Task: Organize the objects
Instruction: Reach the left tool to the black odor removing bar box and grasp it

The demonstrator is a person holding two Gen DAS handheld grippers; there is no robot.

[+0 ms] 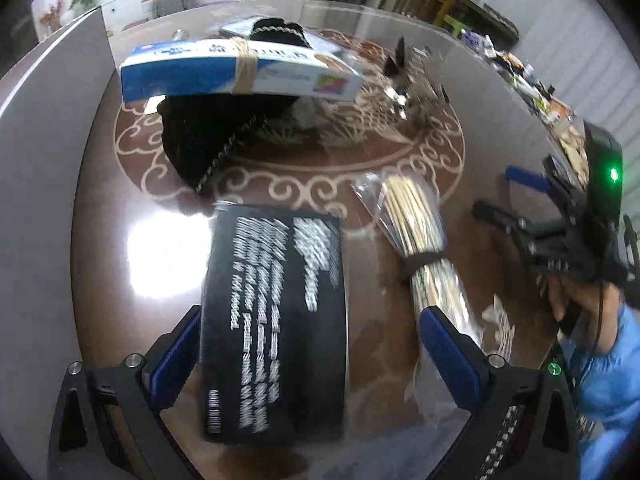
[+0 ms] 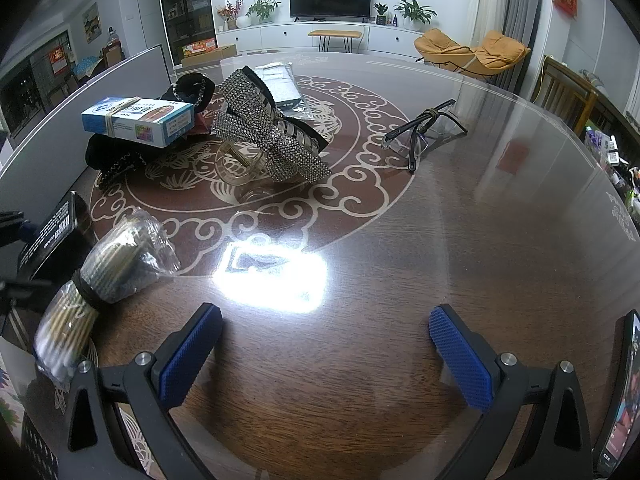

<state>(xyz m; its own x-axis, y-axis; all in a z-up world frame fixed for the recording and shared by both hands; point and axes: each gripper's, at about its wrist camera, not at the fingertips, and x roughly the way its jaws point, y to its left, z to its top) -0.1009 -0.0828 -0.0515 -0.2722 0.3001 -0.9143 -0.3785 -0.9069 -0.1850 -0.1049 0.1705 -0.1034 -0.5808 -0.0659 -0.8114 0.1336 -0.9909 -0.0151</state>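
A black box with white lettering (image 1: 276,320) lies between the open fingers of my left gripper (image 1: 312,348), against the left pad and apart from the right one; its end shows in the right wrist view (image 2: 56,236). A bagged bundle of sticks (image 1: 420,236) lies right of the box, also seen in the right wrist view (image 2: 100,276). A blue and white box with a rubber band (image 2: 138,120) rests on a black pouch (image 2: 116,156). A rhinestone hair clip (image 2: 272,136) and clear glasses (image 2: 424,132) lie farther out. My right gripper (image 2: 326,348) is open and empty over bare table.
The round glass-topped table (image 2: 500,240) has a grey partition (image 2: 60,120) along its left edge. A phone (image 2: 624,392) stands at the right rim. Clutter (image 1: 532,84) lines the table's far side in the left wrist view.
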